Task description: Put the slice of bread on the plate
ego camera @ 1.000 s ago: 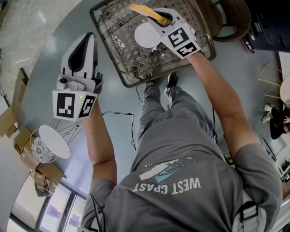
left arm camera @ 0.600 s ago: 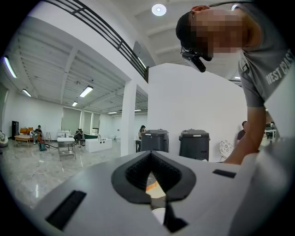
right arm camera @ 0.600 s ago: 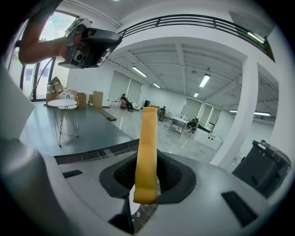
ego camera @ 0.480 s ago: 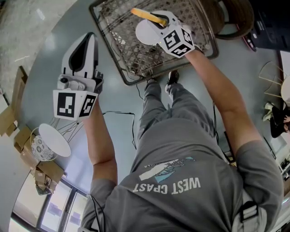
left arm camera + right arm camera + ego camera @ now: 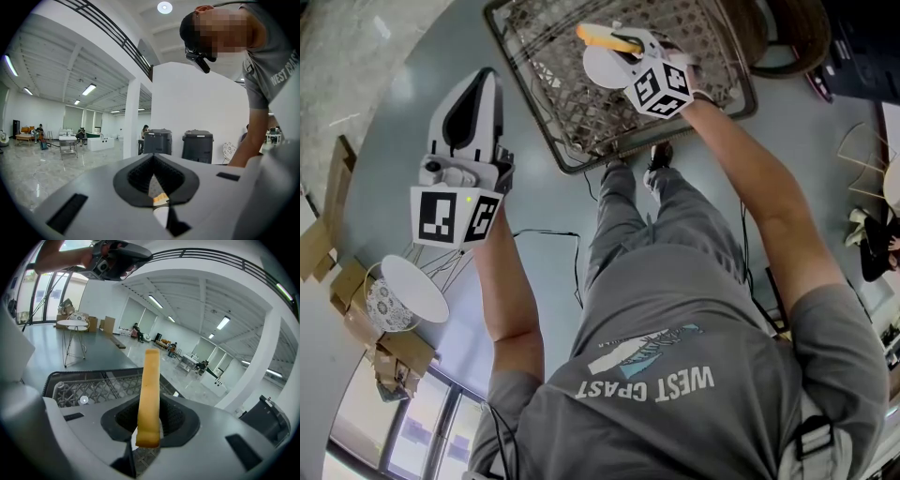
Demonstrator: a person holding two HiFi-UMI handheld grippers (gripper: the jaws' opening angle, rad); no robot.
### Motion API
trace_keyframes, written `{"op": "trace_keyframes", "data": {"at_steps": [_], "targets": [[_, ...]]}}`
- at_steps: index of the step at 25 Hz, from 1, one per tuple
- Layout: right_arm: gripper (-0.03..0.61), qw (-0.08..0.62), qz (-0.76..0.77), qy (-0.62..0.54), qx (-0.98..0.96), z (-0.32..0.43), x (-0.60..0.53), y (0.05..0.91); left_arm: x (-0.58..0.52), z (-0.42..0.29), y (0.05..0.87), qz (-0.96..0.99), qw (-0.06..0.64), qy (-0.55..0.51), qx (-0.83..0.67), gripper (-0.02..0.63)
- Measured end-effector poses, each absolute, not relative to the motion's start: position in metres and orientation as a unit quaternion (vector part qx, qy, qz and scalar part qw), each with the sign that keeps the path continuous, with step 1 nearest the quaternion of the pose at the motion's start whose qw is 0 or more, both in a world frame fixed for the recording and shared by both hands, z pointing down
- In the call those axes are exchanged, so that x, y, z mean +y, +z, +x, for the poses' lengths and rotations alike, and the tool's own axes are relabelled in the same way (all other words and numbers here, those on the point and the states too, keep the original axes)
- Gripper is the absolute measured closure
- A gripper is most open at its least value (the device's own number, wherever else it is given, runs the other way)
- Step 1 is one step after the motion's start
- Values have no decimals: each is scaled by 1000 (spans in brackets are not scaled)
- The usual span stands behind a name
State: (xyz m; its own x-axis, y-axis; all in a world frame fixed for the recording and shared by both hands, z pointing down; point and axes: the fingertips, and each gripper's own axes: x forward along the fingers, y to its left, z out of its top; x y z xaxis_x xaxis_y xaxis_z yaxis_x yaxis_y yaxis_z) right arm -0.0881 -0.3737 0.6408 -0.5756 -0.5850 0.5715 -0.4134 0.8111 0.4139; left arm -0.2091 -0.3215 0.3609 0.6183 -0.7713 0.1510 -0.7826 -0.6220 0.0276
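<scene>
Right gripper, jaws clamped on the slice of bread, holds it on edge with its long axis past the tips, just above the white plate in the wicker tray's far half; left gripper, closed and empty, stands well apart.

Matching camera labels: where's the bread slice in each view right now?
Head view: top centre, bread slice in the right gripper, by the white plate.
Right gripper view: bread slice dead centre, edge-on between the jaws.
Left gripper view: tan speck through the jaw gap, too small to tell.
Shared landmark: wicker table, head and right gripper views.
</scene>
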Motion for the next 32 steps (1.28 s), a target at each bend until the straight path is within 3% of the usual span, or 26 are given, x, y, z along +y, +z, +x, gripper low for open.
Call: {"op": "trace_keyframes", "data": {"at_steps": [32], "targets": [[489, 529, 164, -332, -764, -94, -355, 747, -331, -229, 393, 901, 76, 78, -419, 606]]}}
